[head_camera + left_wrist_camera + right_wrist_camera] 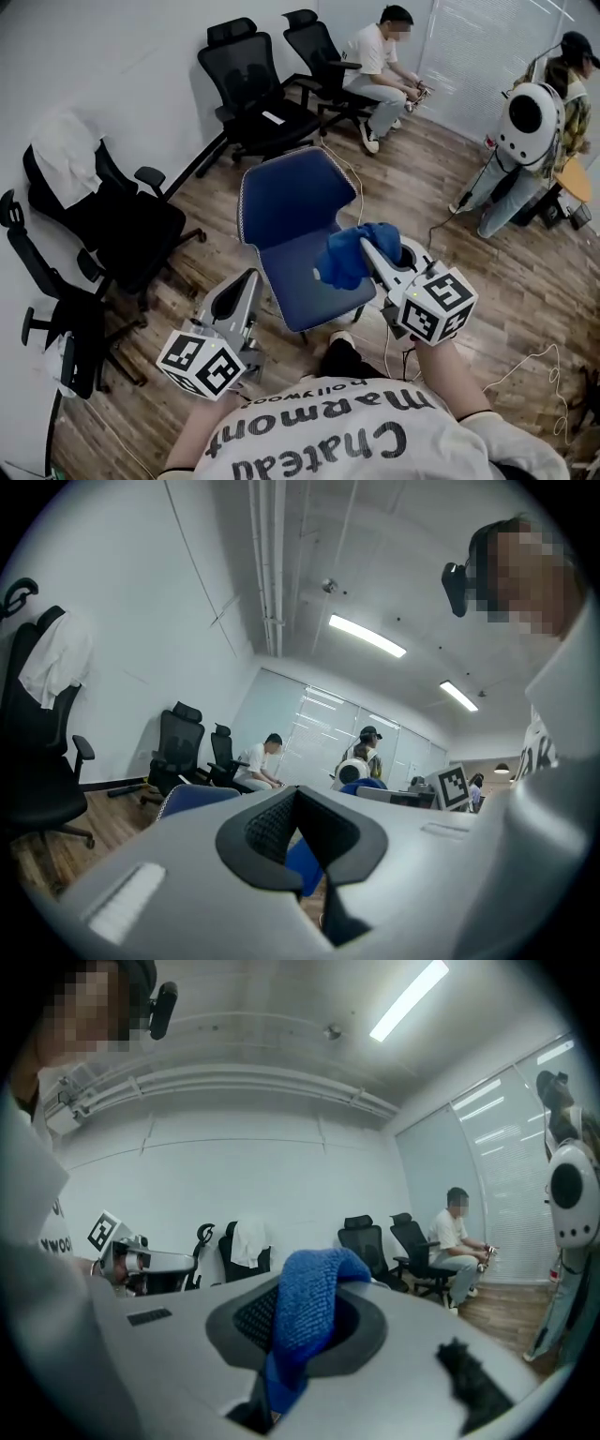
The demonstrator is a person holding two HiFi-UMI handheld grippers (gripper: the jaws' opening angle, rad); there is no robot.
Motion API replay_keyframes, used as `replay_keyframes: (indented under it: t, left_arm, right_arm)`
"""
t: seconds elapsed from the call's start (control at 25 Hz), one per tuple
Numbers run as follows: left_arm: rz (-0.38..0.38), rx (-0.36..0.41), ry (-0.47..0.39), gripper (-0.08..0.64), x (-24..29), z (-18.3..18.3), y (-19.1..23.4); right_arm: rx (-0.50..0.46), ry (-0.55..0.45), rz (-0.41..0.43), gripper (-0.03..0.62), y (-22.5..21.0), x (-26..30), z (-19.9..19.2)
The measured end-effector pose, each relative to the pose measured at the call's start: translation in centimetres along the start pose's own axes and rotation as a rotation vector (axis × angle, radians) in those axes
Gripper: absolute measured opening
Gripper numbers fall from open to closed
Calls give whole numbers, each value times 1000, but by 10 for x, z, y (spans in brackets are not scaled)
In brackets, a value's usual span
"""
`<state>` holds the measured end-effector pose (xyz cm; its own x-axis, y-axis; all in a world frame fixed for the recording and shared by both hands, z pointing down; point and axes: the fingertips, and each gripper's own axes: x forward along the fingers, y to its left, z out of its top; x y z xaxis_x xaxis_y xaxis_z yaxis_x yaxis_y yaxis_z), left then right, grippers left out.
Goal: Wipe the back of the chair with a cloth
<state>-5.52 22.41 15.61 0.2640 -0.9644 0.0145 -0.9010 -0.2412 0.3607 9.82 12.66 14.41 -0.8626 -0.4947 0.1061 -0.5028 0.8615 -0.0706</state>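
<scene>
The blue chair (286,197) stands on the wooden floor just in front of me, its backrest on the far side and its seat (305,281) nearer. My right gripper (366,246) hovers over the seat's right side, shut on a bunched blue cloth (349,255). In the right gripper view the cloth (305,1307) loops up out of the closed jaws. My left gripper (249,278) is at the seat's left front edge, shut, with nothing in it. In the left gripper view the chair (192,797) shows beyond the jaws.
Black office chairs (122,220) stand at the left, one draped with a white garment (66,155). Two more (267,84) line the back wall beside a seated person (380,61). At the right are a standing person, a white round device (530,117) and cables (534,361).
</scene>
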Motion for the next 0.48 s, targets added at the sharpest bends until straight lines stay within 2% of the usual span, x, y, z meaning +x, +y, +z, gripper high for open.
replay_keyframes:
  t: [0.24,0.48]
  left_arm:
    - [-31,-35,4,8,-6,-8,-7]
    - [6,-51,-29,8,-13,-11,2]
  right_arm:
    - [24,18,-48,48,10,-18,-12]
    - [89,3,-74,44,6,-27,-21]
